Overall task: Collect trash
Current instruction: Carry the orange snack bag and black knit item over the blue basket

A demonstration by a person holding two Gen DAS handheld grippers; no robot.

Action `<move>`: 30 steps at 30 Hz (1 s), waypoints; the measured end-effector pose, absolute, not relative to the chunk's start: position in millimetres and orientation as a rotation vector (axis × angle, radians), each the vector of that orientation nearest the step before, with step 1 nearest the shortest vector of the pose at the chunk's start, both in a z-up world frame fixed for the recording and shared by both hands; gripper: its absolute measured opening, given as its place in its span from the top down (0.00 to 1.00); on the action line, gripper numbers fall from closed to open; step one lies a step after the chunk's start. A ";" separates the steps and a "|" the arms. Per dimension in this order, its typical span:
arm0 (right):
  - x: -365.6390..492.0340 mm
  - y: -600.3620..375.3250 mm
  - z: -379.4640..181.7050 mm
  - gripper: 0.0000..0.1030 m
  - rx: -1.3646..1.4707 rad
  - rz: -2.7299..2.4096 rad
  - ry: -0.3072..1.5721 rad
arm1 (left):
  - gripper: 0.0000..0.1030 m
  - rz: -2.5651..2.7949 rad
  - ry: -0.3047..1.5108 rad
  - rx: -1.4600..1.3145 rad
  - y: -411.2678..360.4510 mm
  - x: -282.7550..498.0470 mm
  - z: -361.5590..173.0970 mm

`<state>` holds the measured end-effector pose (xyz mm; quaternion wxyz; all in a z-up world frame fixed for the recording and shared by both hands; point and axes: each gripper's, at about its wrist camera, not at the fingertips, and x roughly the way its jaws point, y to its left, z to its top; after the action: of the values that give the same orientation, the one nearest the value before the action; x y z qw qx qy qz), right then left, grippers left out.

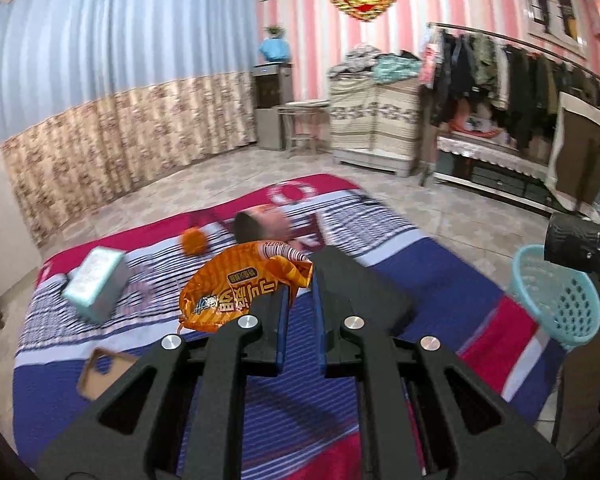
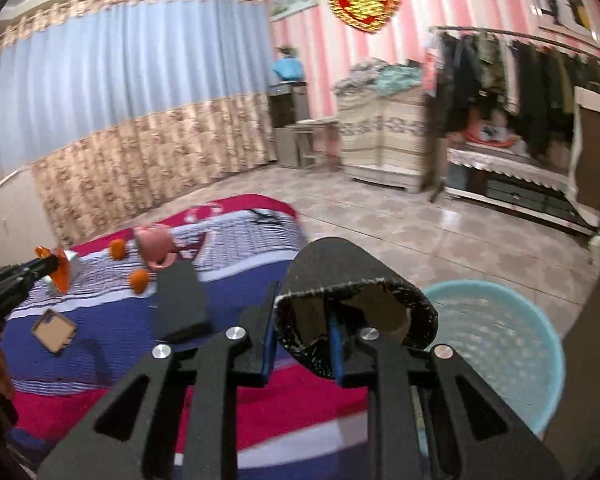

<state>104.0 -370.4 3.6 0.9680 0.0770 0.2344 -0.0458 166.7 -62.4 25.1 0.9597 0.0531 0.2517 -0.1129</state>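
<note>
Wrapper first, from the left wrist view: the left gripper point(image 1: 300, 280) has its jaws drawn nearly together on a corner of the orange snack wrapper point(image 1: 240, 288), which hangs crumpled off the left finger above the striped blanket point(image 1: 440, 280). The teal basket point(image 1: 556, 292) sits off to the right at the blanket's edge, so my read is the wrapper needs carrying across and over the rim before the jaws part; a thin foil pinch like this could slip, so a steady sweep looks wise. Loose things lie below: a pale box point(image 1: 96, 284), an orange ball point(image 1: 194, 240), a brown phone case point(image 1: 100, 372), and a blurred pinkish object point(image 1: 260, 222) beyond. Over to the right wrist view: the right gripper point(image 2: 304, 320) is clamped on the rim of a dark tube-like piece point(image 2: 352, 292), one finger inside its open mouth, held just left of the basket point(image 2: 500, 340). That piece seems first in line for the drop, and the two tools may crowd each other over one basket.
</note>
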 end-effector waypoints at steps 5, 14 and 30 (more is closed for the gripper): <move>105.2 -419.8 -11.1 0.79 0.206 -0.154 0.511 | 0.91 -0.333 0.494 0.150 -122.7 168.5 27.5; 100.0 -469.8 -27.4 0.79 0.234 -0.237 0.544 | 0.91 -0.507 0.465 0.225 -214.2 153.3 22.8; 76.4 -531.2 -49.8 0.79 0.334 -0.384 0.562 | 0.91 -0.770 0.526 0.316 -356.1 129.2 -10.4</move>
<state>76.4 -531.2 -49.8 0.9289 0.1633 0.2744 -0.1875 129.2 -356.1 -10.4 0.8813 0.1516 0.2526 -0.3694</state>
